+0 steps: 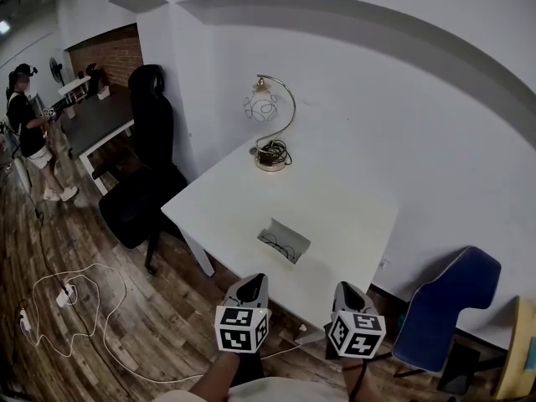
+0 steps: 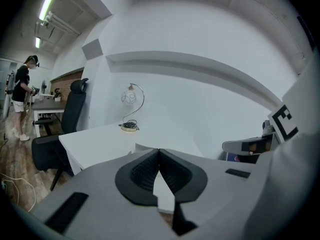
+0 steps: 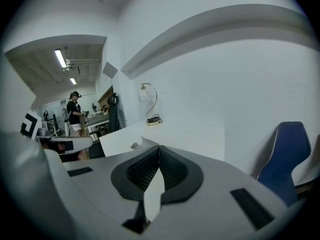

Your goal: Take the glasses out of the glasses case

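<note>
White table [image 1: 339,212], glasses case [image 1: 283,243] near front edge

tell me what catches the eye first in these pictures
A white table fills the middle, with an open glasses case near its front edge and a curved lamp at the far corner. The left gripper and the right gripper hover shut at the near edge.

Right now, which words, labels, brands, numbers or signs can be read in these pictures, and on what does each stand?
None can be read in any view.
The cubes on the left gripper and right gripper carry only black-and-white square markers, no letters.
The glasses case on the white table shows no print that I can make out.
</note>
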Available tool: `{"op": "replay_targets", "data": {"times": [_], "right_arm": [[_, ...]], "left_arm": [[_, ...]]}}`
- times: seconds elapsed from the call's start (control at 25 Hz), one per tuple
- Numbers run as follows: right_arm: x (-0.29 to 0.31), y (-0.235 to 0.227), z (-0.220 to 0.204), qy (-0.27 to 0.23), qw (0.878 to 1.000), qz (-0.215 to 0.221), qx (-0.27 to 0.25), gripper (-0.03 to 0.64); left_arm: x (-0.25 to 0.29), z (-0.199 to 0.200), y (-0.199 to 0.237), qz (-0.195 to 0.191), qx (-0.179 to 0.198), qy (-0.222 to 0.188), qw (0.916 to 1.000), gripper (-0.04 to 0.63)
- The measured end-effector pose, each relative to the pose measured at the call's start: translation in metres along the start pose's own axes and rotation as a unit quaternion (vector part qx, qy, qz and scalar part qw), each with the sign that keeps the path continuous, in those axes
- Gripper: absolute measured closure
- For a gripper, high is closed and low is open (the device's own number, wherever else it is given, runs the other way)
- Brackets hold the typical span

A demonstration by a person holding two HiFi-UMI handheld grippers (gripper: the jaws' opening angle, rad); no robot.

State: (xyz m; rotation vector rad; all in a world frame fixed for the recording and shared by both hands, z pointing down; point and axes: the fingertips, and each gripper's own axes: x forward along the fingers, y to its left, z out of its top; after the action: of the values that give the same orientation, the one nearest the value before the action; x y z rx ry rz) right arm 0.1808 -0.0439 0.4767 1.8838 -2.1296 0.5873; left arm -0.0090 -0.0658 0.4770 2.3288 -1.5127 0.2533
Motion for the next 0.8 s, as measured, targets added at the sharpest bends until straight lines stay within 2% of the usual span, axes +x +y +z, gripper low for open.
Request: {"op": "replay_targets", "data": {"times": [0.24, 0.6, 0.8], "right_arm": [[0.041, -0.005, 0.017, 0.001, 1.000, -0.014, 0.022, 0.584], [0.095, -0.014, 0.059, -0.013, 0.997, -0.052, 0.054, 0.584], [0.130, -0.014, 0.076, -0.016, 0.995, -0.077, 0.061, 0.584]], "left_arm": [[0.046, 0.021, 0.015, -0.018, 0.017, 0.012, 0.9996, 0.578], [0.114, 0.079, 0.040, -0.059, 0.051, 0.012, 0.9969, 0.578], [0.152, 0.093, 0.058, -0.086, 0.058, 0.019, 0.9944, 0.578]]}}
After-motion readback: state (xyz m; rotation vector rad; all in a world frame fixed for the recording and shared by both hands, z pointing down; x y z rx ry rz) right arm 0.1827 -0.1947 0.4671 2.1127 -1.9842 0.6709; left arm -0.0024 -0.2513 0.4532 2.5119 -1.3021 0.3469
